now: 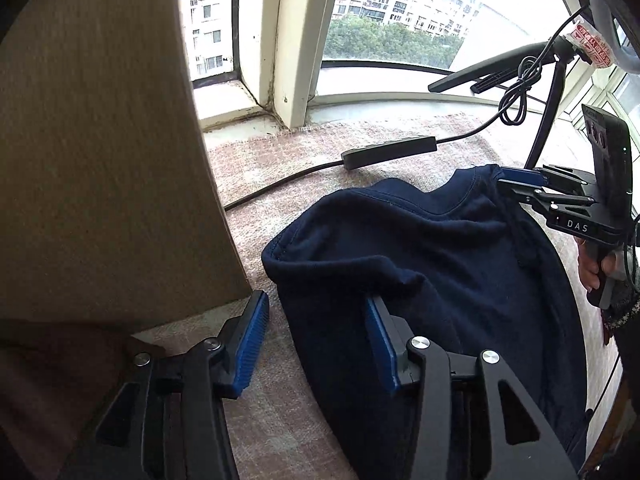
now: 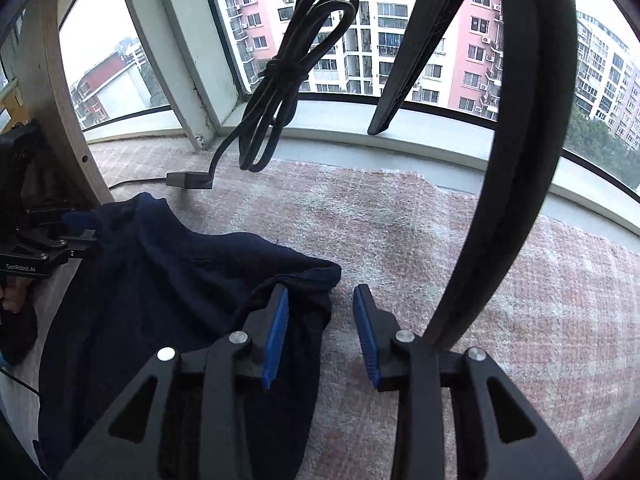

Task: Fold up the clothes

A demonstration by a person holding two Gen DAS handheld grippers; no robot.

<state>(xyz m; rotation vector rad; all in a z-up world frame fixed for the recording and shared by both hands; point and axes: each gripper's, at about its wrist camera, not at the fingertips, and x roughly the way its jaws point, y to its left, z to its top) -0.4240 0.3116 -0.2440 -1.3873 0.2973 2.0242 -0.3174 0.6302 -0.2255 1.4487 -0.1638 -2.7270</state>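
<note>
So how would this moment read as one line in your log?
navy garment lying rumpled on mat | left gripper open | right gripper open | nothing gripped

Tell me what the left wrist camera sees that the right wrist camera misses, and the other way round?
Only the left wrist view shows the broad beige fabric panel at its left and green treetops outside.

Only the right wrist view shows pink and white apartment towers close up and the thick black curved stand leg.

Both show the dark navy garment lying on the pinkish woven mat, the coiled black cable, and both tools with open jaws, the left gripper and the right gripper, empty beside the cloth.
</note>
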